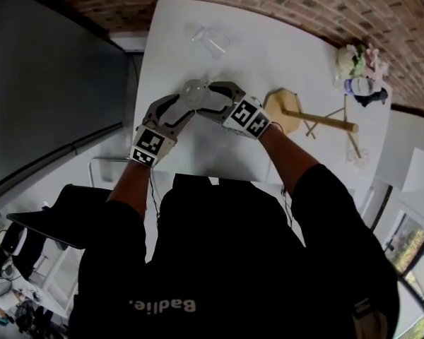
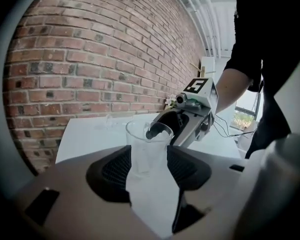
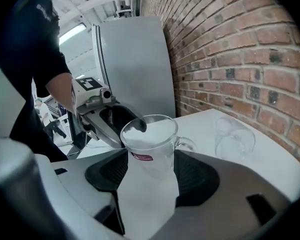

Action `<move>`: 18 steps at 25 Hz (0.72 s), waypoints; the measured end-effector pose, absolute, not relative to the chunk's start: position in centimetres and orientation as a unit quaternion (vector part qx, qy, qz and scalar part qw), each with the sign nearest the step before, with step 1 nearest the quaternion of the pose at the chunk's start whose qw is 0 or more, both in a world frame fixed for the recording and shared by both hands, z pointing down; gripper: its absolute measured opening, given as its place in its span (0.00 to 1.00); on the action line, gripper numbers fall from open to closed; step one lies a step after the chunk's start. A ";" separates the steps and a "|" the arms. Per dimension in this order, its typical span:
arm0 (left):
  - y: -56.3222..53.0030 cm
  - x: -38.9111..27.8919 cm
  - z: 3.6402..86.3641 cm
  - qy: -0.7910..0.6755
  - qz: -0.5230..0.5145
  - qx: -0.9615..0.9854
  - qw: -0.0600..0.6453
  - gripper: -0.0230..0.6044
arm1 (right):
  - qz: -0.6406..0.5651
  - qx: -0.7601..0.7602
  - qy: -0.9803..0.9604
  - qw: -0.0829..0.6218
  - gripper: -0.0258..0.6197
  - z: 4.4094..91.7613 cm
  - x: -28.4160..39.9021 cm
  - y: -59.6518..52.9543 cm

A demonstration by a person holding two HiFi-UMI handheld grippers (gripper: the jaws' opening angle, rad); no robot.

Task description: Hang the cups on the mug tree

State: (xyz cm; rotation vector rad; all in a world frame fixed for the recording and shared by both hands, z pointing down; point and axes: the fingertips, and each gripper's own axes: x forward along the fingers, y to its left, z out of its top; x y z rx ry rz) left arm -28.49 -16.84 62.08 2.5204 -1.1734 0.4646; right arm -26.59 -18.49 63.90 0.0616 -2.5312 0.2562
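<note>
A clear glass cup (image 1: 196,90) with a handle is held above the white table (image 1: 268,55), between my two grippers, which meet from opposite sides. In the left gripper view the cup (image 2: 147,149) stands between the pads, which touch its sides; the left gripper (image 1: 189,103) is shut on it. In the right gripper view the cup (image 3: 152,149), handle to the right, sits between the pads of the right gripper (image 1: 210,97), which lie against its walls. The wooden mug tree (image 1: 318,120) stands to the right with bare pegs.
Two more clear glasses (image 1: 212,37) lie at the table's far side, also seen as glasses (image 3: 233,136) by the brick wall. A flower bunch (image 1: 355,58) and a small blue-white object (image 1: 360,85) sit at the far right corner. A dark panel (image 1: 49,83) flanks the table's left.
</note>
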 end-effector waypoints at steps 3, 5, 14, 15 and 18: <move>-16.5 -28.3 62.8 -0.411 0.183 0.875 0.179 0.38 | 0.080 0.019 -0.944 0.321 0.51 64.4 -26.4 -18.3; -16.3 -28.2 63.0 -0.408 0.192 0.872 0.189 0.40 | 0.071 0.016 -0.938 0.340 0.51 64.7 -26.1 -18.1; -12.6 -32.2 60.3 -0.476 0.109 0.846 0.213 0.51 | 0.152 0.186 -0.933 0.269 0.51 56.6 -22.9 -22.7; -12.1 -33.0 59.8 -0.491 0.096 0.839 0.214 0.51 | 0.137 0.209 -0.924 0.290 0.51 56.3 -23.4 -25.1; -10.5 -34.4 58.7 -0.521 0.073 0.822 0.220 0.50 | 0.092 0.228 -0.885 0.395 0.51 57.8 -26.3 -32.0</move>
